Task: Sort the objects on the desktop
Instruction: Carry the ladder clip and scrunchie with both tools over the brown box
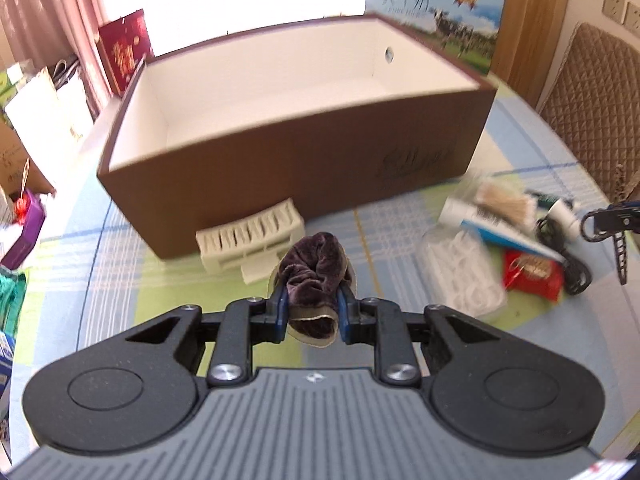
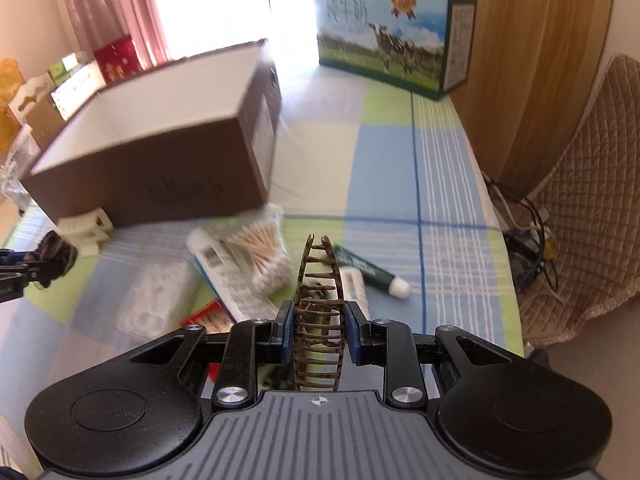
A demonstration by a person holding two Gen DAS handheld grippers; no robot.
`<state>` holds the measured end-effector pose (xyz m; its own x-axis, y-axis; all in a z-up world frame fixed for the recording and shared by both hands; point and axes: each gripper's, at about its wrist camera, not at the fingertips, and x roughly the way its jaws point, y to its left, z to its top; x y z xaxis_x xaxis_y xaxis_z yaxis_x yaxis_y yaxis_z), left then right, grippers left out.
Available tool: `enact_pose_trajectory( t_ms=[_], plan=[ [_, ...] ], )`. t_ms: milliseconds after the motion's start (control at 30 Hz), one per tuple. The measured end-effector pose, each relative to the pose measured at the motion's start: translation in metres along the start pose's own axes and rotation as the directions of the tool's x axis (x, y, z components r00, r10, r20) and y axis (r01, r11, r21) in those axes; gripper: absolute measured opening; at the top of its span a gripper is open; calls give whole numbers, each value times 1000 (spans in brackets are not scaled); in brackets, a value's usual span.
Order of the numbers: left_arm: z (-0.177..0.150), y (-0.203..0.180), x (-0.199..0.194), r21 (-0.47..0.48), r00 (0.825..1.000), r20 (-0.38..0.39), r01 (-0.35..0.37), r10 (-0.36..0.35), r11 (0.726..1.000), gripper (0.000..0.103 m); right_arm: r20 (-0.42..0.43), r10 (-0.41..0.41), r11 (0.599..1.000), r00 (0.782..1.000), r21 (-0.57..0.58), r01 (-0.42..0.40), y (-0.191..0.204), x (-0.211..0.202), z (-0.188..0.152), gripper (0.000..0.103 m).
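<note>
Checked surface, open brown box beyond the fingers, left gripper clamping dark velvet scrunchie, right gripper clamping tortoiseshell hair claw, clutter blurred.

Ahead of my left gripper stands the open box, with a slotted rack against its near wall. Swabs and tubes lie ahead of my right gripper; a milk carton stands far behind them.
</note>
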<state>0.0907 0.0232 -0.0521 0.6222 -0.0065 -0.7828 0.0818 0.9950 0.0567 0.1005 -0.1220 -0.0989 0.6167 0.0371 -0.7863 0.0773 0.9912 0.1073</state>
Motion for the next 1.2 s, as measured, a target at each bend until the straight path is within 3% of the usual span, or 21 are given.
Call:
enact_pose_trajectory(
  t_ms=[333, 667, 900, 1200],
  plan=[
    [30, -7, -21, 24, 996, 91, 12, -14, 1000, 20, 65, 149, 988, 987, -59, -146, 37, -13, 41, 23],
    [83, 7, -22, 16, 986, 169, 1, -4, 1000, 20, 167, 278, 951, 946, -186, -246, 86, -8, 111, 23],
    [111, 23, -1, 3, 986, 163, -23, 22, 1000, 20, 181, 306, 937, 935, -230, -262, 101, 18, 149, 23],
    [143, 42, 33, -11, 989, 146, -26, 27, 1000, 21, 142, 283, 942, 949, -227, -247, 105, 69, 178, 23]
  ],
)
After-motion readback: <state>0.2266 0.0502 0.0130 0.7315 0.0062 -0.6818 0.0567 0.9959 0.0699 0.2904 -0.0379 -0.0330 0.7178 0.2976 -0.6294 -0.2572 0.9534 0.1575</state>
